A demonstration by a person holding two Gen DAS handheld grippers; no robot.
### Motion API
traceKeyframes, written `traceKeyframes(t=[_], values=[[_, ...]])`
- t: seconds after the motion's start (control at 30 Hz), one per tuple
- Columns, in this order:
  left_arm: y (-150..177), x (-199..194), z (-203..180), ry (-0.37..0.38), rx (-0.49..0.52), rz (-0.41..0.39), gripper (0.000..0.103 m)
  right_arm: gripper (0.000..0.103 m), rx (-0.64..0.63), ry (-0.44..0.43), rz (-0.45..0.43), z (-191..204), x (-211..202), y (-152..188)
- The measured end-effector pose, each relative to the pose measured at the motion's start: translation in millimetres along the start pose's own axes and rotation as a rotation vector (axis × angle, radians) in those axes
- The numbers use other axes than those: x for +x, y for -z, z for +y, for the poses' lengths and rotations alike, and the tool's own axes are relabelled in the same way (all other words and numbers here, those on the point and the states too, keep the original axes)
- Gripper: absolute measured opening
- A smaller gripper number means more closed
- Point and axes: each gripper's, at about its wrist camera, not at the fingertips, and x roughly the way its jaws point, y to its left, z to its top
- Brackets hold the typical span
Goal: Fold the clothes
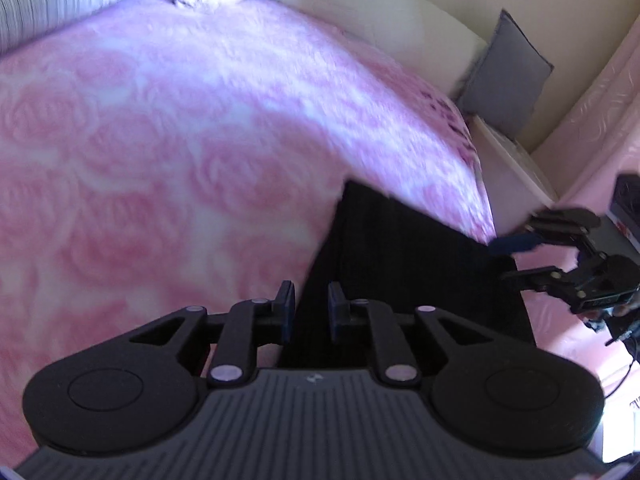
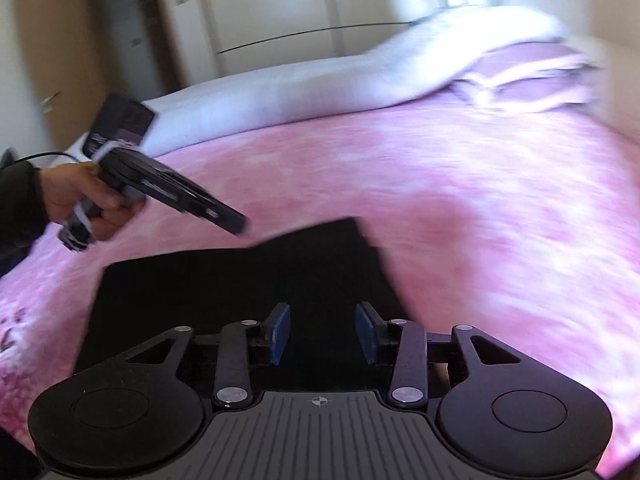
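A black garment [image 2: 240, 280] is lying flat on the pink rose-patterned bedspread [image 1: 160, 160], near the bed's edge closest to the person. It is showing straight edges and a squared outline, so it looks to be at least partly folded already; blur and its dark colour are hiding any creases or seams, and what kind of garment it is cannot be told.

The left gripper [image 1: 311, 307] is hovering above the garment's left edge. Its fingers [image 1: 287, 304] are standing narrowly apart, and nothing is showing between them. The right gripper [image 2: 322, 334] is hovering over the garment's near side with its fingers [image 2: 280, 332] moderately apart and likewise empty. In the left wrist view the right gripper is showing beside the garment's right edge, apart from the cloth. In the right wrist view a hand [image 2: 80, 196] in a dark sleeve [image 2: 18, 204] is holding the left gripper over the garment's far corner.

Judged step: between folds, both grippers off the cloth.

The next move is likely calling for each gripper to settle on an edge or corner, pinch only the intended layers, and carry that side over evenly. The plush bedspread may be getting caught with the cloth if the fingers dig too deep.

Pillows [image 2: 540, 76] and a pale quilt [image 2: 320, 76] are lying at the bed's far end.
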Motion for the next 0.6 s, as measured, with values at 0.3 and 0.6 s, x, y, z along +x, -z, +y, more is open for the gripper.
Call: traceKeyframes(t=[0.3, 0.6], values=[[8, 3, -7, -0.110, 0.079, -0.020, 0.015, 0.040, -0.067, -0.014, 0.200, 3, 76, -5], [-36, 19, -38, -0.055, 0.135, -0.118, 0.022, 0.040, 0.010, 0.056, 0.045, -53, 73, -45]])
